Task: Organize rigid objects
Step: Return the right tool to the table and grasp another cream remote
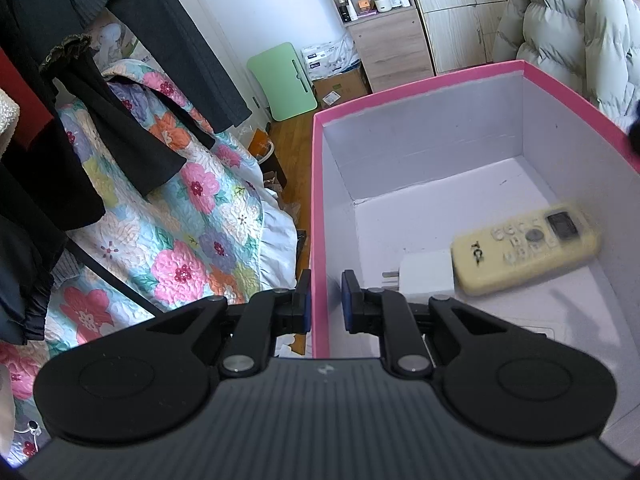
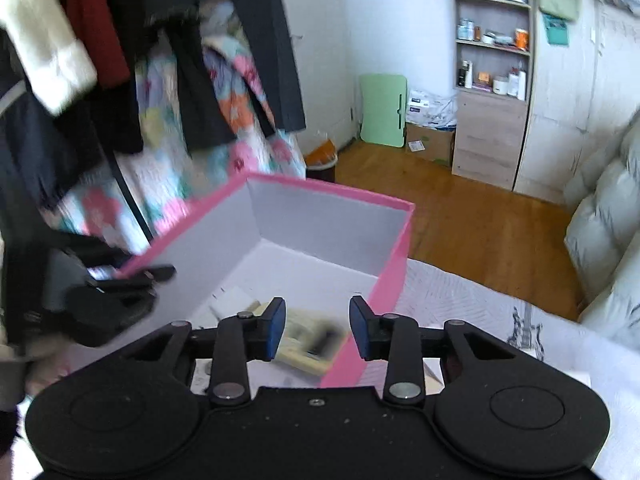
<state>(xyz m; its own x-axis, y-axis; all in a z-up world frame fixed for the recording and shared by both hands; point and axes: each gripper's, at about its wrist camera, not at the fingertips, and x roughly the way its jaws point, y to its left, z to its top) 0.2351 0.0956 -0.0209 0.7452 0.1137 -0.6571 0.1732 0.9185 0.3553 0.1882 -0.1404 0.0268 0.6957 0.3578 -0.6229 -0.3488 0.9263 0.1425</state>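
Note:
A pink box (image 1: 318, 184) with a white inside stands open. In it lie a cream TCL remote (image 1: 524, 248) and a white plug adapter (image 1: 426, 278). My left gripper (image 1: 326, 300) straddles the box's left wall, one finger outside and one inside, closed against the wall. In the right wrist view the box (image 2: 394, 252) is below me, with the remote (image 2: 308, 344) blurred on its floor. My right gripper (image 2: 318, 330) is open and empty above the box's right wall. The left gripper (image 2: 116, 296) shows at the box's left wall.
A flowered quilt (image 1: 180, 216) and hanging dark clothes (image 1: 100, 120) are on the left. A wooden floor, a green folding table (image 1: 284, 80), a shelf cabinet (image 1: 380, 20) and a puffy pale coat (image 1: 580, 32) lie beyond. A white patterned surface (image 2: 500, 320) lies under the box.

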